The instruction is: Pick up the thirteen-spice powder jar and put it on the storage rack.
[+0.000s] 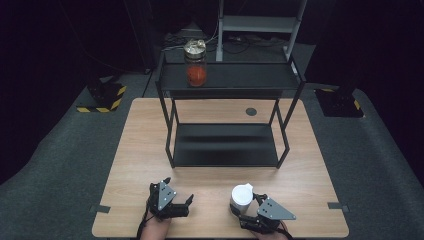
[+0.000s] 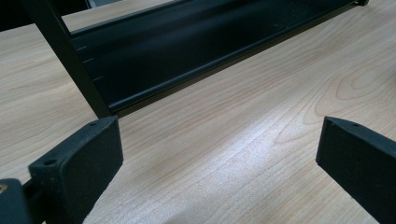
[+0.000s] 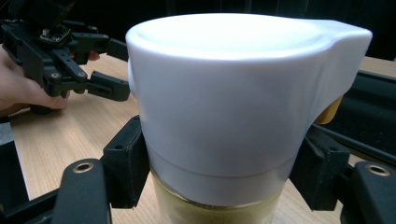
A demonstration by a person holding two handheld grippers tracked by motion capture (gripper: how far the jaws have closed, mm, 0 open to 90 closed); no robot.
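Note:
A jar with a big white lid [image 1: 242,197] [image 3: 233,107] stands on the wooden table [image 1: 140,150] near its front edge, right of centre. My right gripper [image 1: 248,209] [image 3: 219,172] is shut on this white-lidded jar, one jaw on each side just below the lid. My left gripper [image 1: 177,192] [image 2: 219,154] rests open at the front left of the table, nothing between its jaws, which face the black shelf rack [image 1: 225,145] [image 2: 187,51]. A second jar with a metal lid and red contents [image 1: 195,62] stands on the rack's top shelf at the left.
The rack's lower shelf [image 1: 225,152] lies bare just beyond both grippers. A small round dark disc [image 1: 251,111] is set in the table behind the rack. In the right gripper view a hand holds the left gripper [image 3: 70,60] at the left.

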